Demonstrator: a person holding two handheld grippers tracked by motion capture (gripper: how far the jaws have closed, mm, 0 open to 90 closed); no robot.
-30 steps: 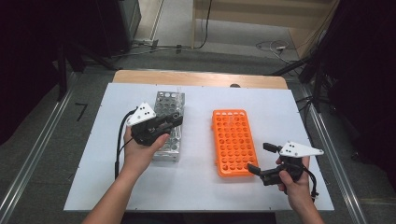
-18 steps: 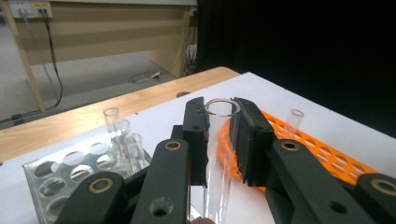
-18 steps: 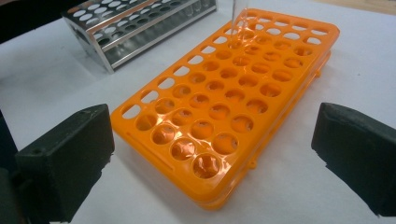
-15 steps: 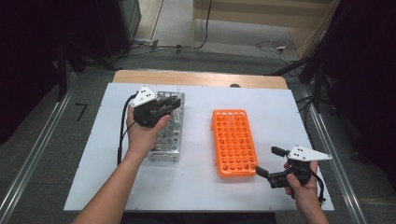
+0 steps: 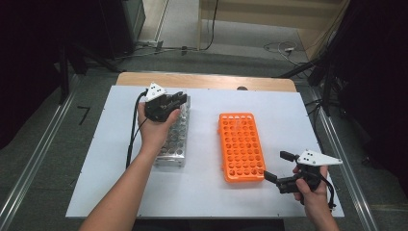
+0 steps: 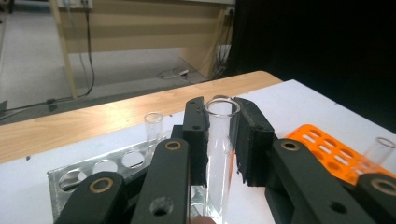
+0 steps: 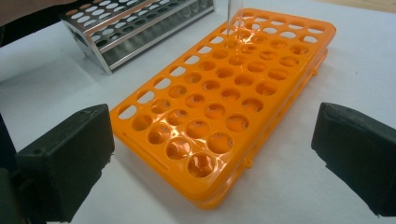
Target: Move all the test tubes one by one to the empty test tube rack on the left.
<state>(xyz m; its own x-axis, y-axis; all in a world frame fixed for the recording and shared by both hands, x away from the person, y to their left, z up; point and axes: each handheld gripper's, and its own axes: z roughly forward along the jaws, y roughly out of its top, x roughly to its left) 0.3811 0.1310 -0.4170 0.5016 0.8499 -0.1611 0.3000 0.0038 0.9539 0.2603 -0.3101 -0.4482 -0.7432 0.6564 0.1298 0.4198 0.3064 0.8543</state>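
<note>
Glass tube (image 6: 219, 140) is what I am working: from the high view my left gripper (image 5: 177, 99) sits over the far end of the metal rack (image 5: 174, 144). Along the left gripper view, its fingers (image 6: 195, 135) pinch the tube upright just below the rim, above the rack, so I judge it will travel vertically. Through the right gripper view, my other fingers (image 7: 65, 156) stand spread and empty at the orange rack (image 7: 219, 102), seemingly waiting near the rack's close end.

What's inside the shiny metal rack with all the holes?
The metal rack has one clear glass tube standing in a far hole; the holes beside it look empty. The left gripper pinches a second tube. The hand covers the rack's middle holes.
</note>
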